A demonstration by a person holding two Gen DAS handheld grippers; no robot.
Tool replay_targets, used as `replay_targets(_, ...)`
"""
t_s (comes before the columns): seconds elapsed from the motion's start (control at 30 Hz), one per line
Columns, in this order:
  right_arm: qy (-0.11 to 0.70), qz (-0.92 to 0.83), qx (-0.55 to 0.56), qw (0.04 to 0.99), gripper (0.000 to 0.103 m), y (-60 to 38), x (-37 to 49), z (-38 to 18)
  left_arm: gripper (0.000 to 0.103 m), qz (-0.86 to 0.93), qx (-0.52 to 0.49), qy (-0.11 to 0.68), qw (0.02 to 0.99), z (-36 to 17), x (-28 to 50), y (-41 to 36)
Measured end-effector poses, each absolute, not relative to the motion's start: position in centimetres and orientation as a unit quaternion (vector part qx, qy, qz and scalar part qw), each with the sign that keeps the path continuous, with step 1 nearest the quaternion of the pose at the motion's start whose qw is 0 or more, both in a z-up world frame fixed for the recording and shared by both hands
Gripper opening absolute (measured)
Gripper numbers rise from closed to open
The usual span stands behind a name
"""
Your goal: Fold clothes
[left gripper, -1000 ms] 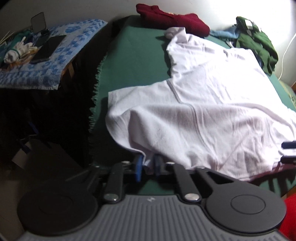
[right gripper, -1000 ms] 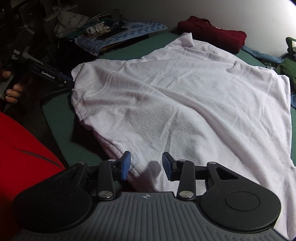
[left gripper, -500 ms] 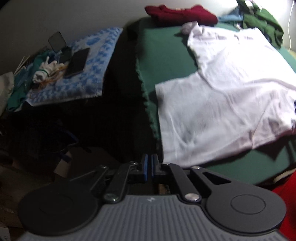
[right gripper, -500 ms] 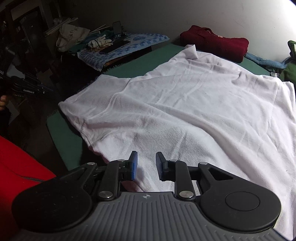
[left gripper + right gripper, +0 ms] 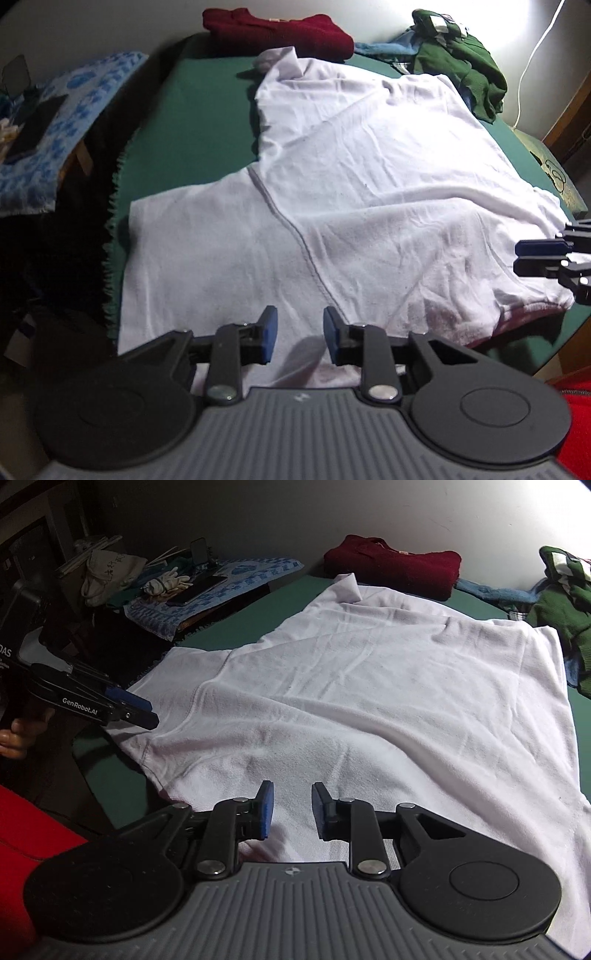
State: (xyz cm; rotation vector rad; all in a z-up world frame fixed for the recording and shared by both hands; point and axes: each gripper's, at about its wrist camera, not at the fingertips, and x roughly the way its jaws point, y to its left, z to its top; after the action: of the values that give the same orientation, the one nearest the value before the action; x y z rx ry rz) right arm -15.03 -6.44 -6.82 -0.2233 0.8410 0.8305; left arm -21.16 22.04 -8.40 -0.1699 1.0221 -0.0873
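Left claw (image 5: 300, 332) is opening, blue ribbed pads apart, nothing pinched; I see my right claw (image 5: 289, 806) part open, gripping nothing too. Both hover over the shirt (image 5: 369, 206), white, creased knit spread on green cloth (image 5: 207, 110).

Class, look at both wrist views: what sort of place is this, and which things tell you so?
Probably a bedroom at home: a white shirt spread on a green-covered bed, a folded maroon garment by the wall, and a cluttered side table under a blue towel.
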Motion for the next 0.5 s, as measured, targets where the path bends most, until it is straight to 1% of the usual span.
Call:
replay_targets(0.17,0.400,0.373,-0.098,0.831,0.024,-7.2,-15.2,-7.2,0.023,-0.016,-0.096,0.484,0.870,-9.0,-20.1,22.2)
replay_targets(0.2,0.401,0.371,-0.096,0.832,0.024,-7.4,-15.2,-7.2,0.020,-0.012,-0.101,0.482,0.870,-9.0,-20.0,22.5)
replay_targets(0.23,0.402,0.370,-0.094,0.832,0.024,-7.5,-15.2,-7.3,0.013,-0.010,-0.108,0.480,0.871,-9.0,-19.8,22.7)
replay_targets(0.27,0.402,0.368,-0.093,0.833,0.024,-7.6,-15.2,-7.4,0.000,-0.010,-0.114,0.481,0.869,-9.1,-19.7,22.9)
replay_targets(0.5,0.404,0.369,-0.089,0.832,0.024,-7.8,-14.5,-7.5,0.000,0.032,-0.098,0.466,0.879,-7.8,-21.8,24.7)
